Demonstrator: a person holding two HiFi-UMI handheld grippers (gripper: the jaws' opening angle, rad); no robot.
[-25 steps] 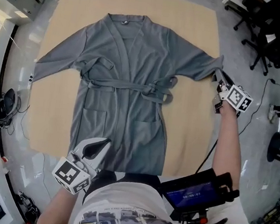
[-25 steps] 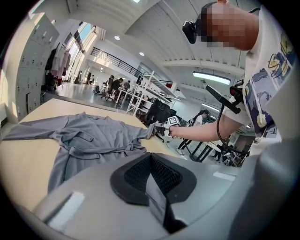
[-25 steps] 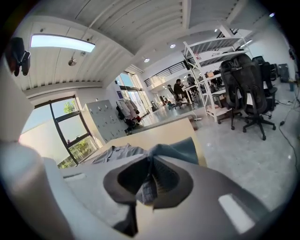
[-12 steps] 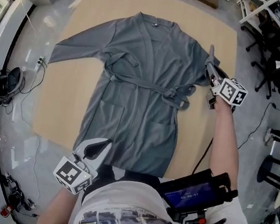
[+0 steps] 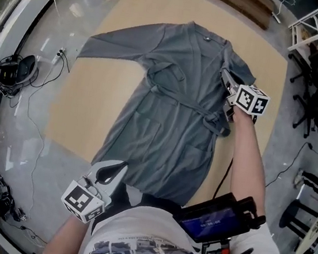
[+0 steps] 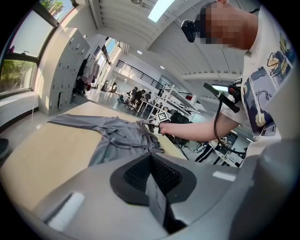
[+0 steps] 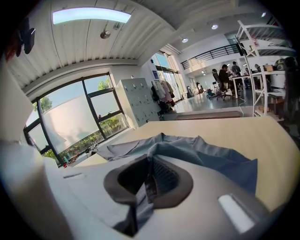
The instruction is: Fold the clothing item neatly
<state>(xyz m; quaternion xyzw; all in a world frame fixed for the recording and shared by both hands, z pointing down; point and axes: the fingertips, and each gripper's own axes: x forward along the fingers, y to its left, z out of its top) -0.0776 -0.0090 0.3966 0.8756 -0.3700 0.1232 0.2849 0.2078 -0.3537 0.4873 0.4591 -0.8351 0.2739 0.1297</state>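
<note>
On tan mat (image 5: 94,92): grey robe (image 5: 165,124) lying face up, collar at far end from person, belt (image 5: 188,100) tied across waist. One sleeve (image 5: 118,38) stretched flat toward left; opposite sleeve lying folded in over chest. Right gripper (image 5: 225,78): jaws clamped on that folded sleeve's fabric. Left gripper (image 5: 114,170): jaws closed together, nothing between them, near robe's hem, beside person's shirt (image 5: 138,243).

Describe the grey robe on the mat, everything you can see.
The grey robe looks like soft knit fabric and lies front-up, slanted, on the tan mat. Its belt is tied at the waist, above two patch pockets. One sleeve is spread out flat; the other is gathered by the shoulder, pinched in the right tongs.
</note>
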